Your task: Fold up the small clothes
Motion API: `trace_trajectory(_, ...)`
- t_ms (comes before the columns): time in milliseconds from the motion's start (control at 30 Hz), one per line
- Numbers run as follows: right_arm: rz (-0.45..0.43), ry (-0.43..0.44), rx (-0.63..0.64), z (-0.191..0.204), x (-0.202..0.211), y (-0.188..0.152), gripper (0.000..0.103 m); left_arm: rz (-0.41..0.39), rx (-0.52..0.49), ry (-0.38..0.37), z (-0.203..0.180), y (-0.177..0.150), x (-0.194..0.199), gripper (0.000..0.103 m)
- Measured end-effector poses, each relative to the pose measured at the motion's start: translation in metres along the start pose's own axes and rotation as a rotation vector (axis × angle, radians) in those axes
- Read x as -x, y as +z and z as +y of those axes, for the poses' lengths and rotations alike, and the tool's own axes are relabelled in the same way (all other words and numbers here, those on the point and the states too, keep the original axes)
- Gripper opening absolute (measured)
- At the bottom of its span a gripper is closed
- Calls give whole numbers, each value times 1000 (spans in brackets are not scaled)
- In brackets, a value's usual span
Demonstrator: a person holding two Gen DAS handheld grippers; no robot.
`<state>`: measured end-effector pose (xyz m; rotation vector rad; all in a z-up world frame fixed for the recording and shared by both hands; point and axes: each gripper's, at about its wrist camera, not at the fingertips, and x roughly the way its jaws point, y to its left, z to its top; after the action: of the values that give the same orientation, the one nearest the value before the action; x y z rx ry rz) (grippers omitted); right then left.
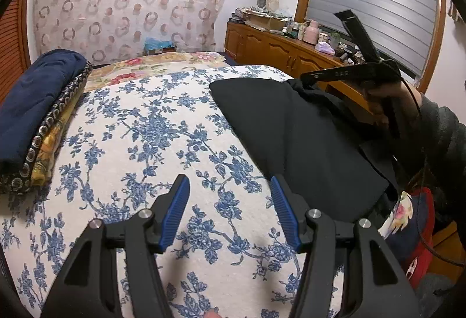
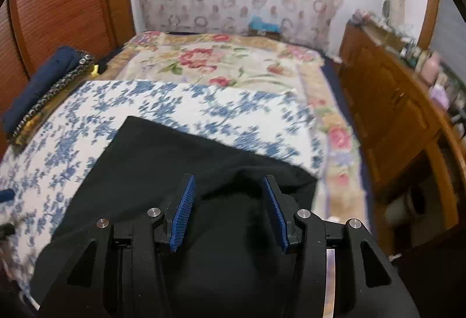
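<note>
— Where's the black garment (image 2: 163, 172) lying now?

— Flat on the blue-flowered sheet (image 1: 139, 125) of the bed, over toward the near right corner. Its long side seems to run from the person out toward the far end of the bed, slanting a little, and there's a rumpled fold near the far right corner.

— Which tongs are closer to it?

— The right tongs (image 2: 227, 210). They hang directly over the cloth, pointing steeply down, jaws parted with nothing pinched between the blue pads (image 2: 183, 213). I can't tell whether the tips brush the fabric.

— And the left tongs (image 1: 230, 210)?

— Also released, empty, over bare sheet. The garment lies just to their right; its near edge passes close beside the right-hand pad.

— So the next fold?

— I'd guess the right side takes it, since that rumpled edge sits just ahead of its jaws. The folded pile (image 1: 35, 114) stays well apart on the left.
</note>
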<state>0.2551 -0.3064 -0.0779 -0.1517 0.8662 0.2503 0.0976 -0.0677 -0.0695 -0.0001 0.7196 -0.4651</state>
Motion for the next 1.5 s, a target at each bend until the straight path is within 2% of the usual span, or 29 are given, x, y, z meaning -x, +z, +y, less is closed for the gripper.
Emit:
trace_trajectory(167,57,-10,21,13,-19,-2,48,9,-4,-10,-4,-3,-3,57)
trace_trajectory(267,77,-29,53,14,-24,-4,12,16,-11,-12,-6,-5,-5,57)
trace_trajectory(400,35,-34,35,0,-7,-5,3,19,-12,-17,-6,-6,-5,57)
trace_trajectory(500,-8,-122,5,-18,11,-3,2,20,-11,-17,-7,-7,-6,57)
trace_trajectory(533,-4,-208,-10,-27,16,-3,2,21,-11,-18,-7,-7,-6,57)
trace_trajectory(600,-17,-292,-19,-40,24,-2,2,23,-11,-22,-9,-8,-7,57)
trace_trajectory(767,-65,-318,-44,-53,48,-10,2,29,-25,-29,-13,-7,-8,57)
trace_trajectory(833,-77,-293,-50,-51,56,-14,11,30,-30,-30,-16,-7,-9,57)
trace_trajectory(900,-88,-265,-50,-46,62,-21,31,32,-33,-33,-17,-7,-9,57)
trace_trajectory(933,-98,-246,-47,-41,64,-24,33,33,-35,-33,-18,-7,-9,57)
trace_trajectory(1067,-107,-139,-12,-18,74,-44,33,40,-46,-39,-23,-8,-11,57)
trace_trajectory(1267,-39,-129,47,2,50,-58,33,50,-58,-50,-30,-9,-15,57)
trace_trajectory(1500,51,-160,20,-27,4,-68,33,65,-69,-49,-32,-13,-18,57)
